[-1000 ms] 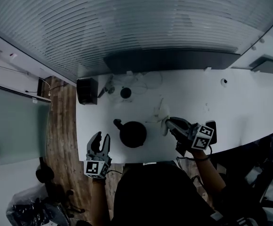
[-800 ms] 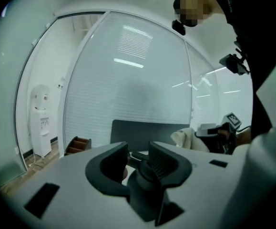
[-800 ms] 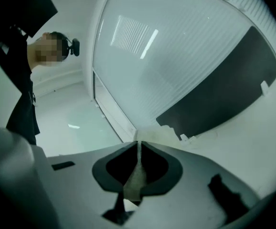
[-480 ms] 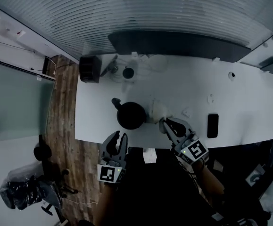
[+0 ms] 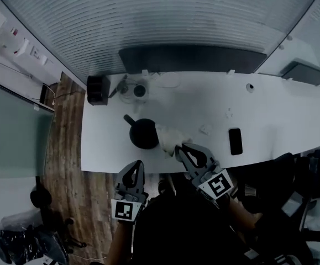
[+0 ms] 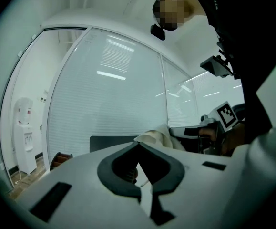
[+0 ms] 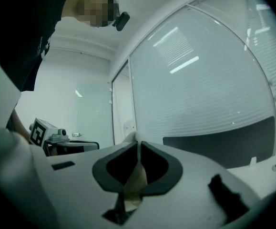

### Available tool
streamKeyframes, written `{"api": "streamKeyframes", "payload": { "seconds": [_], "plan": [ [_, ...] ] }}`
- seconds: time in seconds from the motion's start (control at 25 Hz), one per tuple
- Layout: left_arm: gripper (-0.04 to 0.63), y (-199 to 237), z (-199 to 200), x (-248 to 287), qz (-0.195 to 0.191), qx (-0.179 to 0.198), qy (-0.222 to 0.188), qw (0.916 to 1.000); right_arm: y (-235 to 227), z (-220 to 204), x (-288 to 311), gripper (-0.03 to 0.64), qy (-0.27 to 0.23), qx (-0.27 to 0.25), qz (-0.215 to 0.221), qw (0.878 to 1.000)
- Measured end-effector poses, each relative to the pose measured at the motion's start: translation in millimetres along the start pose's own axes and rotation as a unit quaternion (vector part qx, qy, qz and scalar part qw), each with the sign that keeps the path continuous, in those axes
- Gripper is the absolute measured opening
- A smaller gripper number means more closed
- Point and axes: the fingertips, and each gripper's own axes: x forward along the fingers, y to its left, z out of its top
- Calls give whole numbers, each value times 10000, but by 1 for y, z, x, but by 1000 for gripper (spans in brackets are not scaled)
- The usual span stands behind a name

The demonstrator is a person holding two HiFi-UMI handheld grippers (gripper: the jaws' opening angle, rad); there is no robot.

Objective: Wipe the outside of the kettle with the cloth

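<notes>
The black kettle [image 5: 143,133] stands on the white table [image 5: 270,109] near its front edge, spout to the back left. A cream cloth [image 5: 169,134] lies against the kettle's right side. My right gripper [image 5: 178,150] is shut on the cloth's near end; in the right gripper view the cloth [image 7: 136,174] is pinched between the jaws. My left gripper [image 5: 135,170] hangs off the table's front edge, just below the kettle. Its jaws have just been closing and now meet with nothing seen between them [image 6: 138,145]. The left gripper view shows the cloth [image 6: 155,138] beyond its tips.
A black box [image 5: 97,89] sits at the table's back left corner, with a round base [image 5: 140,90] and cables beside it. A dark phone [image 5: 235,141] lies to the right. A long dark bar [image 5: 190,58] runs along the back. Wooden floor [image 5: 63,148] lies on the left.
Both grippers have drawn back toward the person, past the table's front edge. The left jaws went from open to shut. The right gripper rolled and dragged the cloth along.
</notes>
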Motion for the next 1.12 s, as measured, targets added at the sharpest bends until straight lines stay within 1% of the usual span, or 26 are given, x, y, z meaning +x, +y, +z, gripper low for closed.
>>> {"api": "streamKeyframes", "payload": {
  "seconds": [0.12, 0.28, 0.36, 0.48, 0.64, 0.8, 0.92, 1.12],
  "plan": [
    [5, -18, 11, -20, -296, 69, -196, 9993, 25, 8, -17, 25, 72, -173, -215, 9996],
    [5, -45, 11, -42, -647, 117, -263, 9975, 48, 6, -38, 25, 188, -309, -509, 9980],
    [5, -57, 10, -49, -721, 83, -294, 9969, 57, 8, -49, 25, 170, -359, -567, 9976],
    [5, -73, 7, -64, -687, 57, -209, 9974, 68, 9, -67, 25, 120, -377, -584, 9975],
    [5, -84, 8, -68, -506, 198, -195, 9983, 70, 6, -85, 25, 144, -291, -515, 9981],
    [5, -94, 11, -65, -201, 27, -257, 9995, 69, 13, -98, 25, 75, -296, -278, 9991],
    [5, -106, 12, -57, -200, 73, -295, 9993, 66, 19, -103, 25, -26, -295, -190, 9994],
    [5, -120, 12, -53, -303, 135, -251, 9991, 65, 19, -106, 25, -9, -258, -123, 9996]
  ]
}}
